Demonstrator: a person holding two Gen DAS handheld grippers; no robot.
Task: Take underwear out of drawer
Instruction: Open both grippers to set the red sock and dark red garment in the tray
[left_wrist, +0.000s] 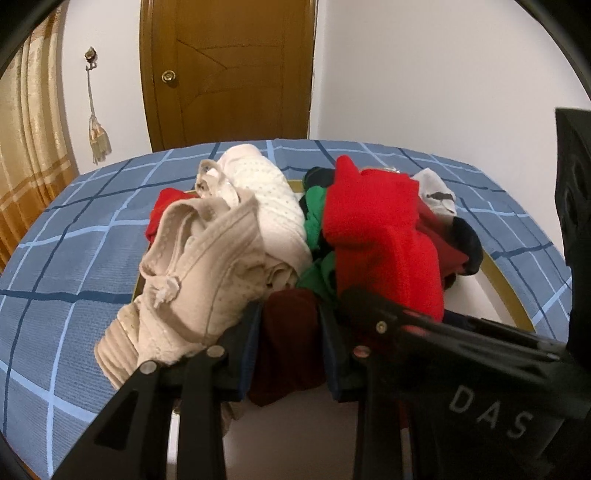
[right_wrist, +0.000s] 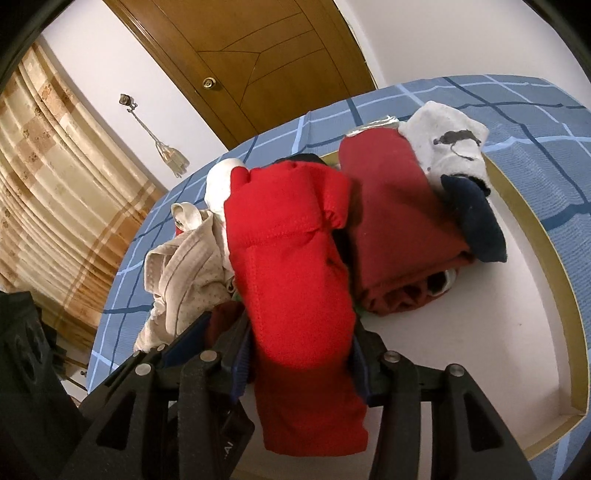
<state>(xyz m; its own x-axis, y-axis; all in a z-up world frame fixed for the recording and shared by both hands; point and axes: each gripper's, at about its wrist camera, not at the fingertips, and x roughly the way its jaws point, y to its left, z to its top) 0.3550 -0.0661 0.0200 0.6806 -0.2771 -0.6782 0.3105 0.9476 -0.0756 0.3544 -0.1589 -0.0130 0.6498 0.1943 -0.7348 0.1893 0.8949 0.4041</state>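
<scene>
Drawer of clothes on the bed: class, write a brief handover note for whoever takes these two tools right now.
Left tool: shut on a dark red garment at the near end of the drawer.
Right tool: a bright red garment lies between its fingers; whether it is clamped I cannot tell.
Things: beige underwear hangs over the drawer's left edge onto the blue checked bedspread; the rest is piled inside.
Done: two pieces reached.
Left: lift them out, then the others.

Bed with drawer set on top.

You have a bed (left_wrist: 74, 258) under a blue checked cover; a white drawer (right_wrist: 524, 280) with a gold-coloured rim lies directly on it, and a beige garment (left_wrist: 177, 295) hangs over the rim onto the cover.
</scene>
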